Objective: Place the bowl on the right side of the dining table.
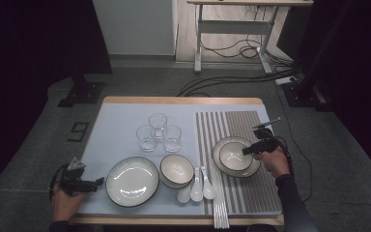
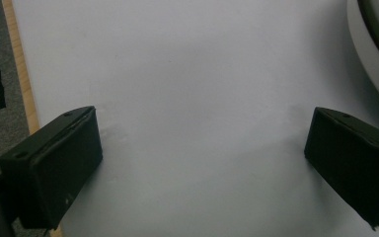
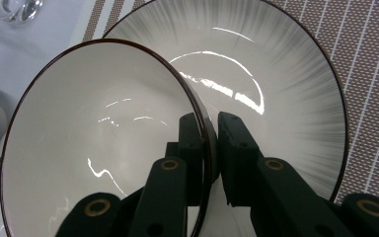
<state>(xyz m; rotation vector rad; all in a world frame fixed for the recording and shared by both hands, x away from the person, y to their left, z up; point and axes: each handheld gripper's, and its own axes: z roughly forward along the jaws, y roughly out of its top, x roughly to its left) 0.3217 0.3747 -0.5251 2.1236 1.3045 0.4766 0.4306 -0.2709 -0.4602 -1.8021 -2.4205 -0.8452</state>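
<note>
The work surface is a wooden-edged table [image 1: 183,100] covered on its left part by a pale blue-grey mat [image 1: 121,121] and on its right part by a striped brown-and-white placemat [image 1: 251,193]. The table stands on grey carpet; behind it are a white desk frame [image 1: 232,29] and loose black cables [image 1: 232,79] on the floor. A dark mark resembling the digit 9 [image 1: 79,131] lies on the carpet left of the table. The right gripper [image 3: 211,148] is clamped on the rim of the small bowl [image 1: 235,155], one jaw inside the wall and one outside; the bowl sits over the dark-rimmed plate [image 1: 220,163] on the striped placemat. The left gripper [image 1: 84,183] rests at the near left edge of the mat, jaws spread wide with nothing between them. Just beside it is a large plate [image 1: 132,181], then a second bowl [image 1: 177,170] and two white spoons [image 1: 196,186]. Three glasses [image 1: 158,131] stand clustered behind these. Chopsticks [image 1: 221,212] lie along the placemat's left stripes. No brand marking is legible.
</note>
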